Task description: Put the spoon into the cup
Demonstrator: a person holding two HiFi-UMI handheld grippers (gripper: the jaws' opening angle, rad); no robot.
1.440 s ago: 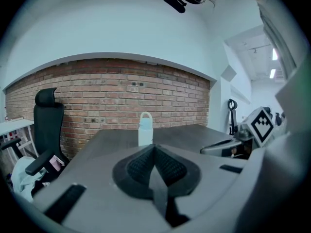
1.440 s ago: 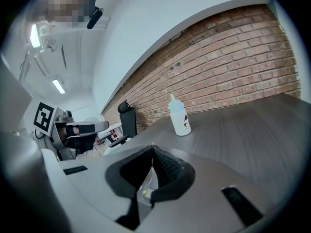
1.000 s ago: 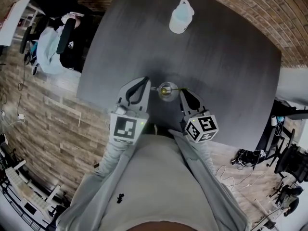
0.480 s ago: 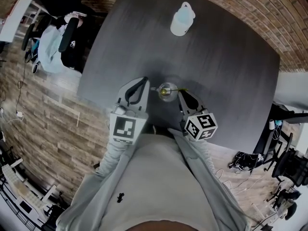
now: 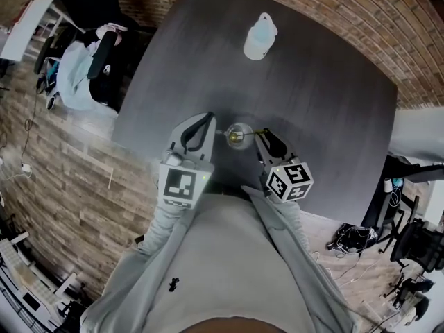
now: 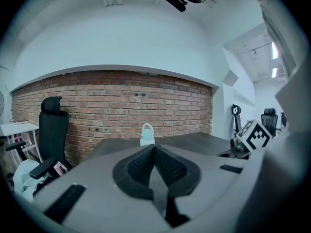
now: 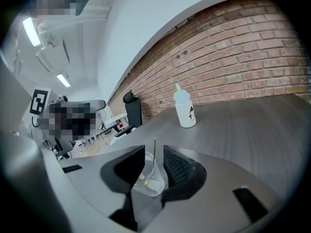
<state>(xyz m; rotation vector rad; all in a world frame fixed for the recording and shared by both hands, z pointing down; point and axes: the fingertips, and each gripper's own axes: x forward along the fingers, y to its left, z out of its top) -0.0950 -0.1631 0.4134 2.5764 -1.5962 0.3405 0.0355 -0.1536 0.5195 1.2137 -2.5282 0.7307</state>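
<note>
A person is working two hand-held grippers over a dark tabletop (image 5: 312,103), and the job of putting the spoon into the cup is looking all but finished. The clear cup (image 7: 150,181) is standing upright near the tabletop's 6 o'clock edge, close to the person. The spoon (image 7: 154,142) is already resting inside it, bowl down at the bottom and thin handle rising above the rim. The right gripper (image 7: 154,149), sitting at about 4 o'clock from the cup, is just spreading its jaws. The handle is standing in the gap between them, but neither pad is pressing on it, so the spoon appears to be released. The left gripper (image 6: 155,152) is waiting at the cup's 9 o'clock with its jaws pressed together on nothing, taking no part in the placing. A pale bottle with a spout cap (image 5: 260,37) is standing well apart at 12 o'clock, near the far edge by the brick wall. What is remaining, by the look of it, is only for the right gripper to be drawn back clear of the handle without knocking the light cup over.
</note>
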